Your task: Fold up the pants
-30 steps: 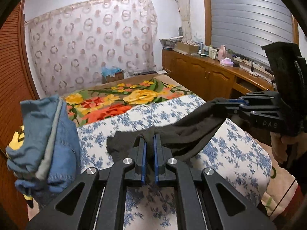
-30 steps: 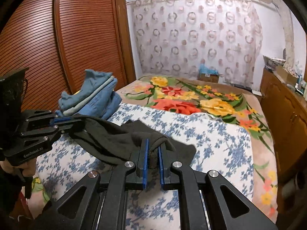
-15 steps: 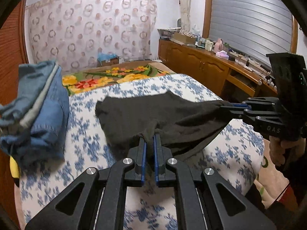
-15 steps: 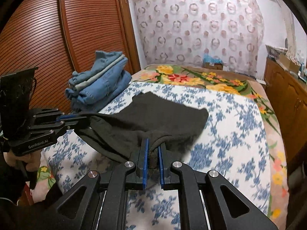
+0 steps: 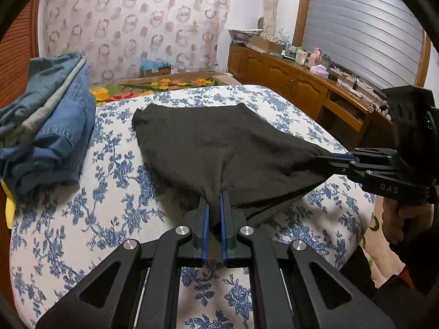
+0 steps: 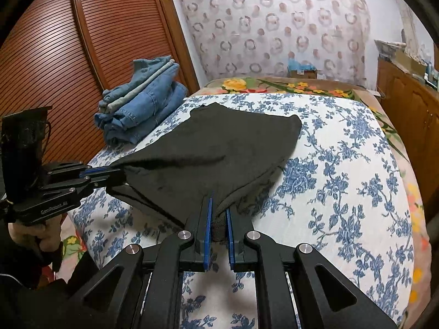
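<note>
Both tongs, left tongs (image 5: 214, 205) and right tongs (image 6: 218, 208), pinch the black pants (image 5: 208, 148) spread on the bed (image 5: 115, 164) (folded jeans (image 5: 46, 126) lie beside the pants).

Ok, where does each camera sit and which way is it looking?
Left wrist: on the left gripper, looking along the bed at the pants; right gripper and hand show at right.
Right wrist: on the right gripper, same direction; left gripper and hand at left.
Shared: pants, bed, jeans, curtain.
</note>
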A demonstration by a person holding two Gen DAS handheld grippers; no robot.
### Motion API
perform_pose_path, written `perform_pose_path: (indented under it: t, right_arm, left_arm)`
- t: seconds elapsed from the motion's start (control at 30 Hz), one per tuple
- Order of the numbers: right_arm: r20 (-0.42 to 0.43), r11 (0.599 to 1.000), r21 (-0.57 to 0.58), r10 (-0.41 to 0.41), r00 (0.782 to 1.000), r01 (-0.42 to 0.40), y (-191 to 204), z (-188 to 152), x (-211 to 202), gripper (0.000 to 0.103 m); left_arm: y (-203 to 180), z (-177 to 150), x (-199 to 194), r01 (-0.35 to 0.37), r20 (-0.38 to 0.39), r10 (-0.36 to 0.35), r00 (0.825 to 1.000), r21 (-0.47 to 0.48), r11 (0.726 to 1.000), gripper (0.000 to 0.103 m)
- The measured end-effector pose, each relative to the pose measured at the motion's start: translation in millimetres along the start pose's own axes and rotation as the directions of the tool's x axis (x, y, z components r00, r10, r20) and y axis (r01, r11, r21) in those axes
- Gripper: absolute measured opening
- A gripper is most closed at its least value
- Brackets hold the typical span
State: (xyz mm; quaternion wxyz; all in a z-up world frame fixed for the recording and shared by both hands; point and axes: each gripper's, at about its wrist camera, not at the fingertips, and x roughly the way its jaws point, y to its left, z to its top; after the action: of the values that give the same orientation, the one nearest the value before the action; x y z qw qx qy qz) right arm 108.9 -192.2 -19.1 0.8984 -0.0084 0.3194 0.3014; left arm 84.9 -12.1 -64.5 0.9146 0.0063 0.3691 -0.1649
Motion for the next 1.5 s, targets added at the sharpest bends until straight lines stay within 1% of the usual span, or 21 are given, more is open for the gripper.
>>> perform_pose_path:
  t: [0.13,0.4,0.73,0.97,1.13,1.23,1.33,1.5]
  right_arm:
    - [0.004,1.000,-0.009,-0.012,1.000,0.012,3.9,-4.8,-1.1,0.009]
    - [0.002,1.000,0.024,0.001,1.000,-0.001,1.7,-19.4,-8.0,0.009]
    - [0.006,0.999,0.044,0.010,1.000,-0.010,1.6,-28.4,-21.0,0.009]
    - [-0.007,0.999,0.049,0.008,1.000,-0.007,2.8,-41.5,-32.3,0.009]
    - [-0.018,0.998,0.055,0.014,1.000,-0.013,4.3,-50.4,-41.8,0.009]
    - [-0.011,0.999,0.053,0.011,1.000,-0.011,7.2,-50.6,-49.2,0.009]
    - [0.021,1.000,0.028,0.004,1.000,-0.005,10.4,-47.4,-58.1,0.009]
    - [0.047,1.000,0.025,0.004,0.999,-0.005,6.5,-32.5,-56.1,0.009]
  left_arm:
    - [-1.3,-3.4,0.0,0.002,-0.003,-0.002,1.000,-0.001,1.000,0.007]
    - [-6.8,-9.6,-4.6,0.016,-0.006,-0.016,1.000,0.003,1.000,0.007]
    - [-15.5,-16.5,-13.6,0.039,-0.003,-0.039,0.999,0.004,0.999,0.007]
    - [-24.4,-30.8,-16.0,0.065,-0.031,-0.065,0.997,0.012,0.998,0.007]
    - [-28.0,-34.7,-23.5,0.079,-0.033,-0.078,0.996,0.016,0.997,0.007]
    - [-31.3,-33.1,-30.4,0.083,-0.023,-0.082,0.996,0.028,0.996,0.007]
    - [-33.6,-28.8,-34.3,0.083,-0.007,-0.083,0.997,0.037,0.996,0.007]
    - [-27.1,-11.8,-26.0,0.075,0.011,-0.076,0.997,0.036,0.997,0.007]
